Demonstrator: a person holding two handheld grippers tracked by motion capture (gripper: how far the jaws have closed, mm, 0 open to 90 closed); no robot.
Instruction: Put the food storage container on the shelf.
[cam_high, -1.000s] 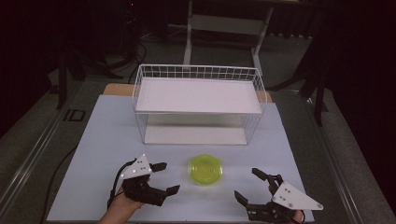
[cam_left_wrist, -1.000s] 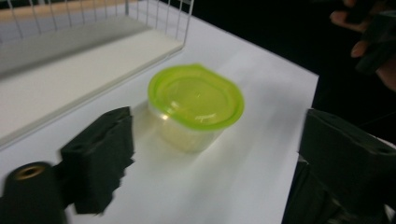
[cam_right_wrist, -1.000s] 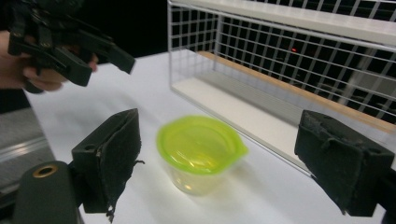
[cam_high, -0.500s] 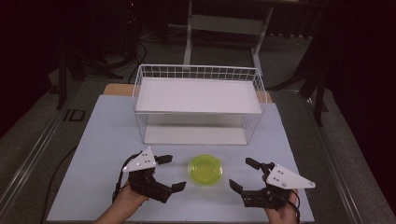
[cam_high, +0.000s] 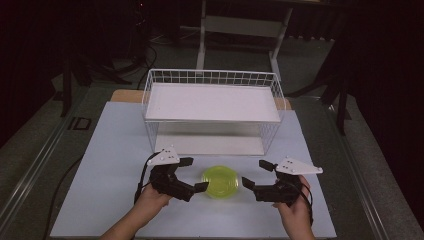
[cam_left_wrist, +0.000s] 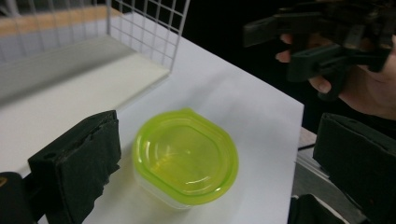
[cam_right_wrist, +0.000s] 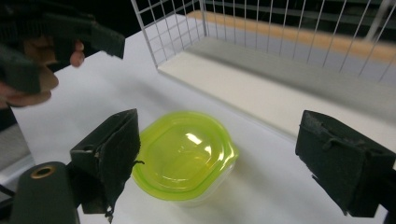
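Left gripper (cam_high: 191, 175) at nine o'clock and right gripper (cam_high: 254, 174) at three o'clock, both jaws spread, flank the green-lidded container (cam_high: 220, 181) on the table (cam_high: 110, 150), at six o'clock of the wire basket (cam_high: 212, 110). Risk: uneven closing could push the light container sideways.

Between your two tongs, the lidded green container (cam_high: 220, 181) sat alone on the bench (cam_high: 115, 145), with bare white surface on every side of it. Your left tongs (cam_high: 192, 174) stood wide apart just to its left, your right tongs (cam_high: 255, 174) wide apart just to its right, neither touching it, so each had an open gap to the container. Ahead of it, the white wire rack (cam_high: 212, 110) blocked the way forward; its mesh walls and shelf stood near the container's far side. Bare bench lay to the left and right of your hands.
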